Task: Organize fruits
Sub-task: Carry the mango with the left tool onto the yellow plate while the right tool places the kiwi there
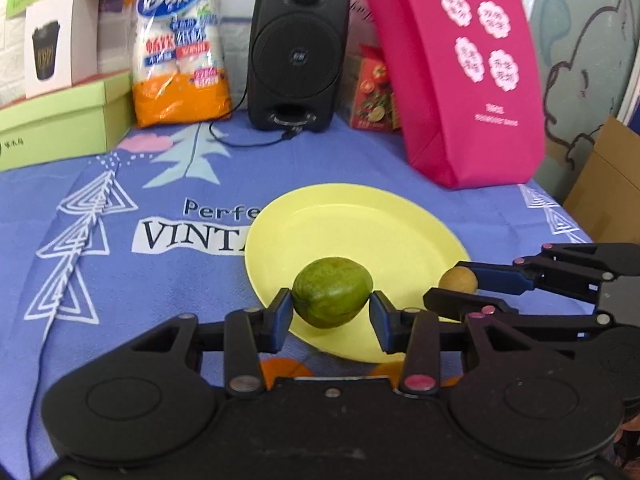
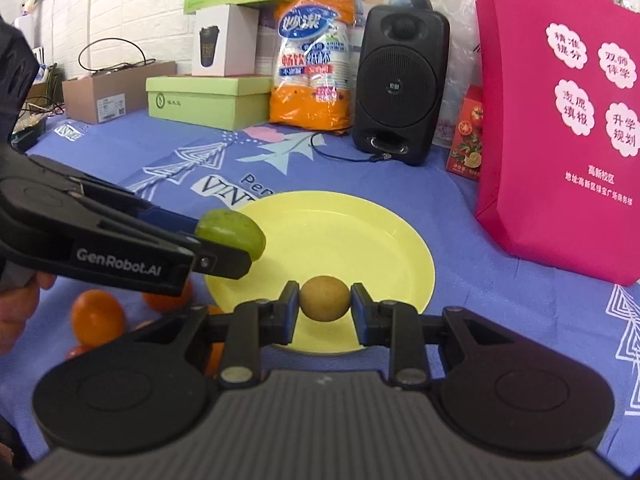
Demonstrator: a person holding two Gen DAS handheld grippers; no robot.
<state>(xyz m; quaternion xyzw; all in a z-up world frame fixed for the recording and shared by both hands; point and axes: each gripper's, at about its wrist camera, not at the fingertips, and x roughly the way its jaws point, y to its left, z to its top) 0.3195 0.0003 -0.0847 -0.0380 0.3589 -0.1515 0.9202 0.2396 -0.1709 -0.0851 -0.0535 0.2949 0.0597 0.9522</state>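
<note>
Two grippers are in view: the left gripper (image 1: 331,314) clasps one green fruit (image 1: 332,292), and the right gripper (image 2: 325,309) clasps one small brown fruit (image 2: 325,298). One yellow plate (image 2: 384,224) lies on the blue tablecloth (image 1: 120,280). At least three oranges (image 2: 97,318) sit by the cloth's near left edge, partly hidden. Along the far edge stand one black speaker (image 2: 400,88), one pink bag (image 2: 560,120), one pack of paper cups (image 2: 312,68), one red carton (image 2: 466,136), and two green boxes (image 2: 208,100).

Clutter along the worktop's far edge

Black speaker (image 1: 298,50) mid-edge — orange-and-white packet (image 1: 180,44) beside it, green box (image 1: 60,120) toward the left corner, pink tote bag (image 1: 460,72) toward the right.
</note>
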